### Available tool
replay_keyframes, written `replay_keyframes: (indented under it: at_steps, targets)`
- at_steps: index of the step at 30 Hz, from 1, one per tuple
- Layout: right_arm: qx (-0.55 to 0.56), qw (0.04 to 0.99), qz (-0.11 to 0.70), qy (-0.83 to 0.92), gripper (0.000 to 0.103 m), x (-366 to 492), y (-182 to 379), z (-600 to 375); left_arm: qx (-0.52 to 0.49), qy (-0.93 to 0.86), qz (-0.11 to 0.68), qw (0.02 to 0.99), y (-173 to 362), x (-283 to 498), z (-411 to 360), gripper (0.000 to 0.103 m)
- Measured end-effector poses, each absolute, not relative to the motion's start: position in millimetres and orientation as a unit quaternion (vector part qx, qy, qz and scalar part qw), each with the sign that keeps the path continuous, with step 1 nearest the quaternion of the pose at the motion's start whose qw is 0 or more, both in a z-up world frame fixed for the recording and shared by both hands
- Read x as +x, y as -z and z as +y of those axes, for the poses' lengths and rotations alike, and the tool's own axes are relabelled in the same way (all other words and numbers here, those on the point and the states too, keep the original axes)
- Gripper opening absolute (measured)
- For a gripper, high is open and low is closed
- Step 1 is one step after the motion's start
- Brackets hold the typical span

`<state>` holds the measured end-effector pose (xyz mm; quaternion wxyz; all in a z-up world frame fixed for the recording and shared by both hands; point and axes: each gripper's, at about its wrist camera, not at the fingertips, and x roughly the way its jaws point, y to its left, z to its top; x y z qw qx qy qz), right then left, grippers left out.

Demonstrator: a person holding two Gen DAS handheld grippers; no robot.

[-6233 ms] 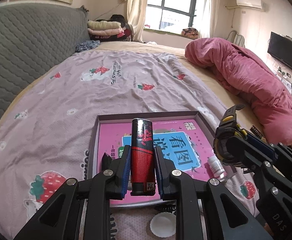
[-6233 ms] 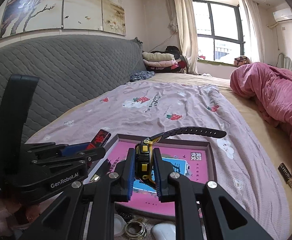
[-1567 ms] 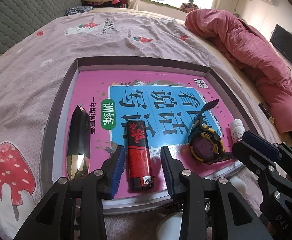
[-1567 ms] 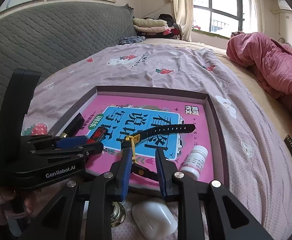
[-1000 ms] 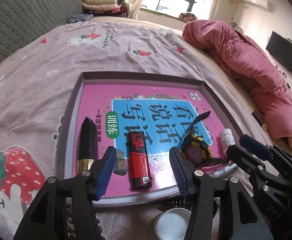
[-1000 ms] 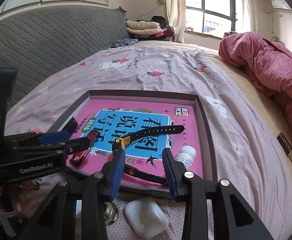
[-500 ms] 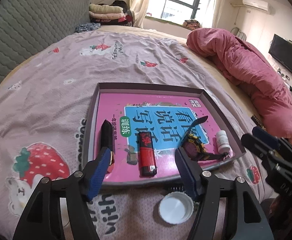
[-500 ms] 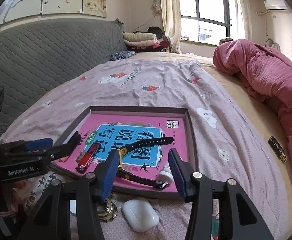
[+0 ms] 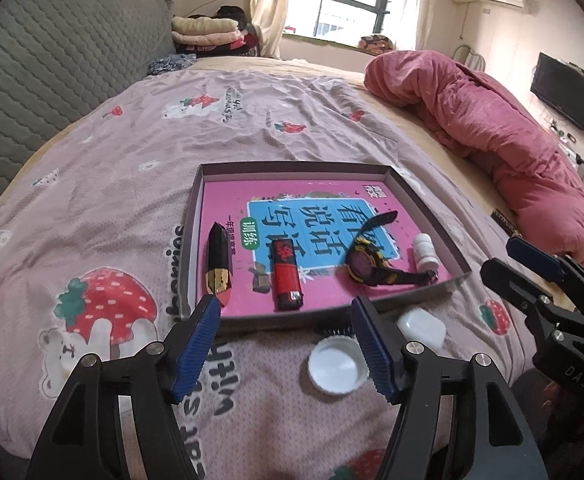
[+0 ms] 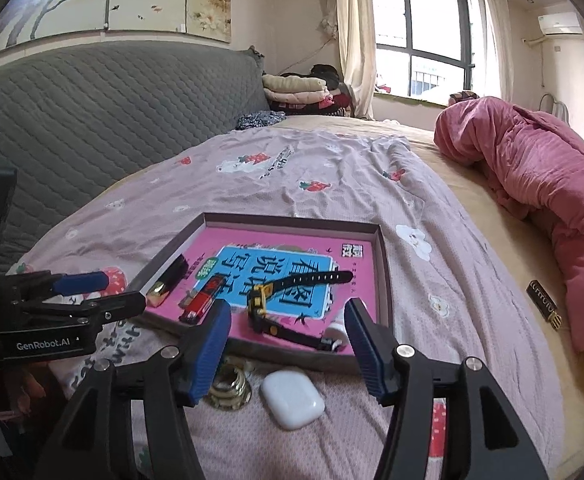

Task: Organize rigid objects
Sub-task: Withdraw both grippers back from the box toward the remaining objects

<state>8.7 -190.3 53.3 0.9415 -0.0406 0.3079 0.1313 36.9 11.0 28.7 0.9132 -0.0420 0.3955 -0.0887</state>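
change: both tools backed off and up from the tray since the earlier frames; lighter and watch, carried then, now lie inside it; right tool's jaws just opened further, nothing between them
tray (image 9: 195,216): shallow card box lid, grey-purple rim, on the bed, pink glossy book cover as its floor
lighter (image 9: 287,276): red and black plastic, slim block, lies flat near the tray's front edge, between knife and watch
watch (image 9: 366,266): black-yellow, rubbery strap, chunky round case, rests on its side, strap curling up
knife (image 9: 219,264): dark faceted sheath with gold end, along the tray's left wall
pill bottle (image 9: 424,250): small white plastic cylinder, on its side near the right wall
left tool (image 9: 283,344): wide, empty, blue ribbed pads, hovers over the tray's front rim
right tool (image 10: 287,344): wide, empty, above the front rim
still outside, on bed: white bottle cap (image 9: 338,370), hollow side up; earbud case (image 10: 292,400), smooth rounded white shell; brass nut (image 10: 227,390), knurled metal, partly behind the right tool's pad; a dark ridged thing against the rim, too hidden to name
step, my read: pick the next loose item
how to do well: take the case across its narrow sides, it is slick; pinch the cap by its wall; come down square, the quilt is soft and gives; set down clear of the watch strap
bed (image 9: 103,168): mauve cotton cover, strawberry print, wrinkled; pink fleece blanket (image 9: 504,140) heaped at right
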Motion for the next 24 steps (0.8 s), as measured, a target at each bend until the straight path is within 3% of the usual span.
replay_keyframes:
  at_steps: [5, 24]
  targets:
    - [-0.027, 0.933, 0.330, -0.138, 0.066, 2, -45, -192, -0.038, 0.096, 0.400, 0.911, -30, 25, 7, 0.070]
    - [-0.051, 0.921, 0.361, -0.137, 0.066, -17, -30, -188, -0.006, 0.111, 0.433, 0.895, -13, 5, -14, 0.072]
